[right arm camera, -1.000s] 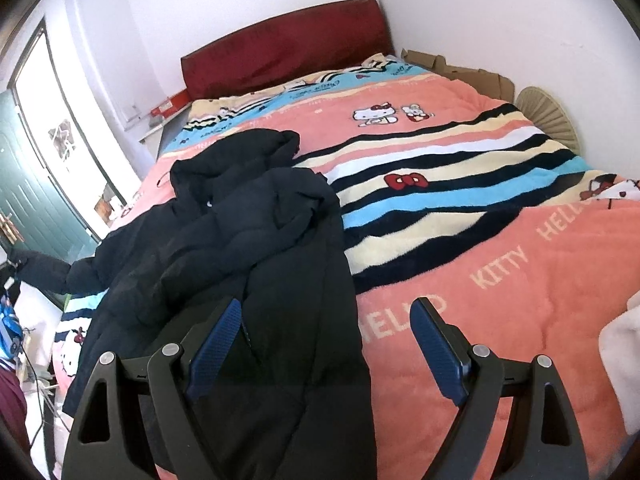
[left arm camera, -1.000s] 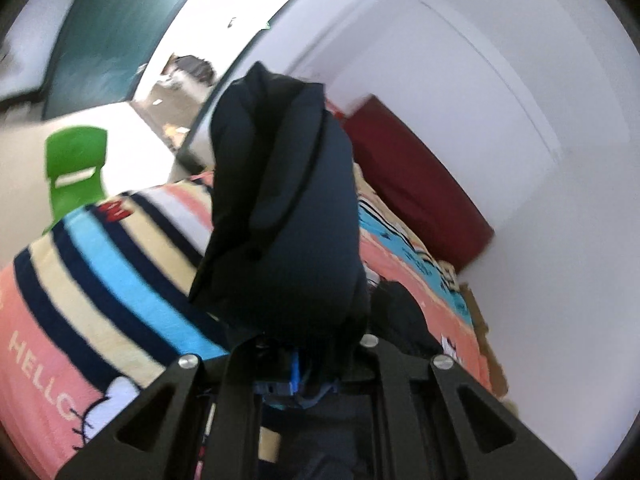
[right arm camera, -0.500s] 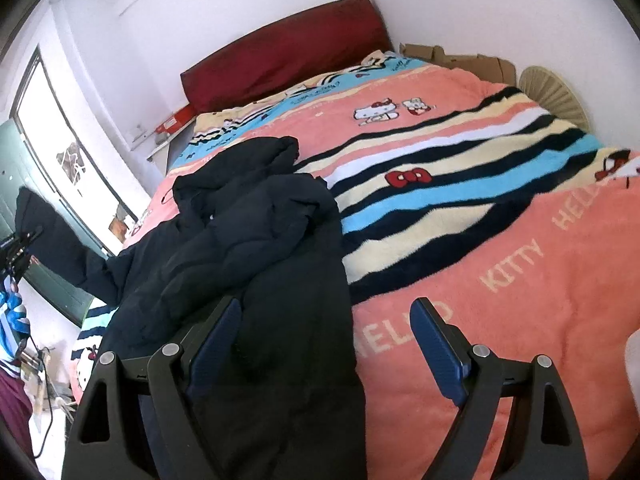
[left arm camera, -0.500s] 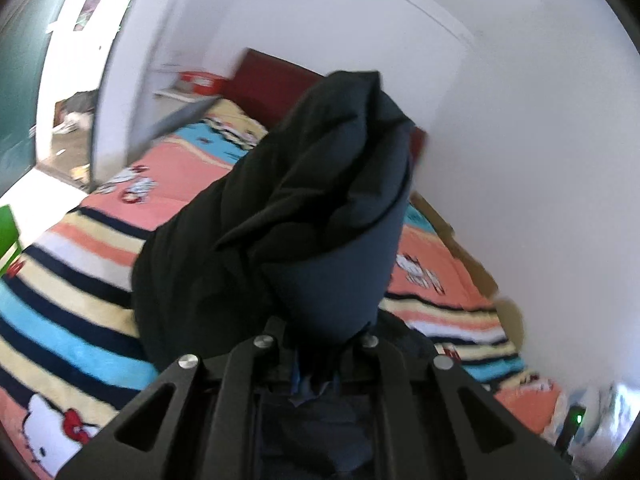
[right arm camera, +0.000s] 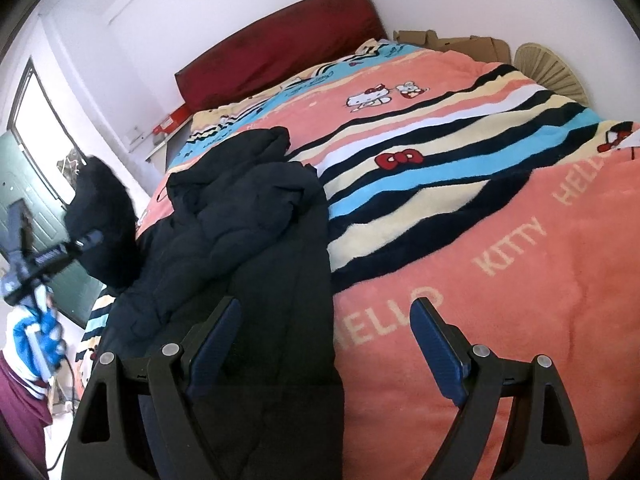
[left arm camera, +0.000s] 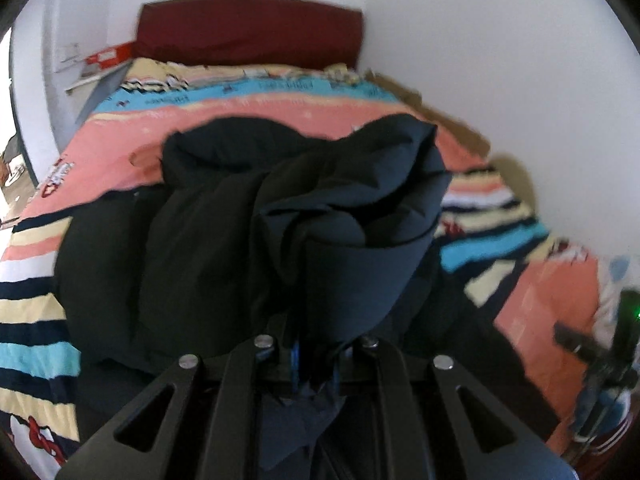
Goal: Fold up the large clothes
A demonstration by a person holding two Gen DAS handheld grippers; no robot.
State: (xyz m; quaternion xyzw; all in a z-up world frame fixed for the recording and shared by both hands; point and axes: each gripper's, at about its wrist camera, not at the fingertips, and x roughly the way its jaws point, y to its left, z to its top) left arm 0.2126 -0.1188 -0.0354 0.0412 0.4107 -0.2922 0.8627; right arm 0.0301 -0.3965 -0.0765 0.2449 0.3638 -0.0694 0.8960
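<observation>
A: What is nearest the right gripper (right arm camera: pixel 324 344)?

B: Its 2 blue pads (right arm camera: pixel 436 344) stand wide apart with nothing between them, over the hem of the dark coat (right arm camera: pixel 256 240) and the blanket (right arm camera: pixel 480 240). Pale letters on the pink band read "HELLO KITTY", then "HELLO" again further right.

A: And the left gripper (left arm camera: pixel 316 356)?

B: Clenched on a bunched fold of the coat (left arm camera: pixel 360 216), which is lifted over the rest lying crumpled on the bed's left half.

A: What differs from 1 second ago?

B: The left view has swung from the doorway and green chair to the red headboard (left arm camera: pixel 248 32). In the right view, the raised fold now shows near the green door (right arm camera: pixel 12 184).
</observation>
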